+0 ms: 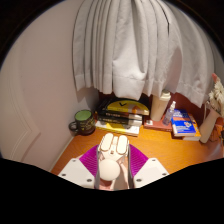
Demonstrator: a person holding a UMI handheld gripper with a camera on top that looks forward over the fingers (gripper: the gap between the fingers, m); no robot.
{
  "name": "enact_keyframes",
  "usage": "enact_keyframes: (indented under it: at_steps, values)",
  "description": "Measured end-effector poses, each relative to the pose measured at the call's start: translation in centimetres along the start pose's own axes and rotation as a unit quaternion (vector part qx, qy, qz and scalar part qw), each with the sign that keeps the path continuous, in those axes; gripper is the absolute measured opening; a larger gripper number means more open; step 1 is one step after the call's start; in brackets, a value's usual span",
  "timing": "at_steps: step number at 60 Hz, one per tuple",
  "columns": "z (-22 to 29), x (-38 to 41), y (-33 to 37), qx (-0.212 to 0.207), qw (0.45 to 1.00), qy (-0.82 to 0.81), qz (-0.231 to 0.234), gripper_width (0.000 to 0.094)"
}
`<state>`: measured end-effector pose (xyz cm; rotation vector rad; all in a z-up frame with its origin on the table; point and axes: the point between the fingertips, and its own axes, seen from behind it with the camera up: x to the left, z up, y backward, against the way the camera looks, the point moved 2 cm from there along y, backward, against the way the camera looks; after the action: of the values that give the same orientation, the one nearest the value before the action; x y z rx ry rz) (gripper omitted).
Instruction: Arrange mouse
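Note:
A white computer mouse (111,158) sits between my gripper's two fingers, its front end pointing away from me toward the desk. The magenta pads (90,160) press against both its sides, so my gripper (112,163) is shut on the mouse. It is held above the wooden desk (150,142), near its front edge. The underside of the mouse and the finger bases are hidden.
A stack of books with a yellow-black one on top (122,113) lies beyond the fingers. A dark jar (84,122) stands at the left, a white bottle (159,105) and a blue book (184,126) at the right. A white curtain (130,45) hangs behind.

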<state>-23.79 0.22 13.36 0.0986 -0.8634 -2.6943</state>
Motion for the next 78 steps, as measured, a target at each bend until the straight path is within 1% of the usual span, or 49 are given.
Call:
enact_keyframes:
  at_steps: [8,14,15,17,18,20,24,27,30,31,33,35,36,39,45,48,54,61,69,78]
  values:
    - [-8.0,3.8,-3.9,0.062,0.998,0.000,0.005,0.0389]
    - [-12.5,5.1,-5.3,0.098,0.995,-0.005,0.007,0.0388]
    - [-13.0,5.2,-5.3,0.102,0.995,-0.005,0.006,0.0396]
    - [-12.7,5.2,-5.6,0.080,0.997,0.003,-0.001,0.0393]
    - [-12.9,5.1,-5.4,0.087,0.996,0.007,-0.002,0.0394]
    - [-12.7,5.1,-5.4,0.084,0.996,0.011,-0.005,0.0394]
    - [-12.7,5.2,-5.5,0.084,0.996,0.001,-0.005,0.0470]
    - [-12.5,5.3,-5.7,0.081,0.997,-0.001,-0.001,0.0512]
    - [-12.6,5.2,-5.6,0.086,0.996,-0.003,0.004,0.0550]
    - [-12.7,5.1,-5.5,0.090,0.996,-0.006,0.003,0.0576]
    - [-12.4,4.7,-5.1,0.092,0.996,-0.011,-0.004,0.0670]
    - [-11.6,4.0,-4.6,0.084,0.996,-0.013,-0.016,0.0771]
    - [-11.2,3.8,-4.3,0.078,0.997,-0.013,-0.021,0.0800]
    - [-10.0,3.2,-3.3,0.066,0.997,-0.015,-0.029,0.0832]
    - [-7.0,2.2,-0.1,0.043,0.998,-0.029,-0.024,0.0841]
    - [-5.2,1.3,2.1,0.025,0.999,-0.035,-0.023,0.0847]
    - [-1.8,-0.6,7.1,-0.013,0.999,-0.050,-0.016,0.0846]
    - [0.7,-4.6,13.5,-0.040,0.997,-0.068,-0.023,0.0834]
    - [2.0,-10.0,19.9,-0.067,0.993,-0.076,-0.064,0.0830]
    - [1.0,-14.8,25.6,-0.080,0.989,-0.071,-0.106,0.0832]
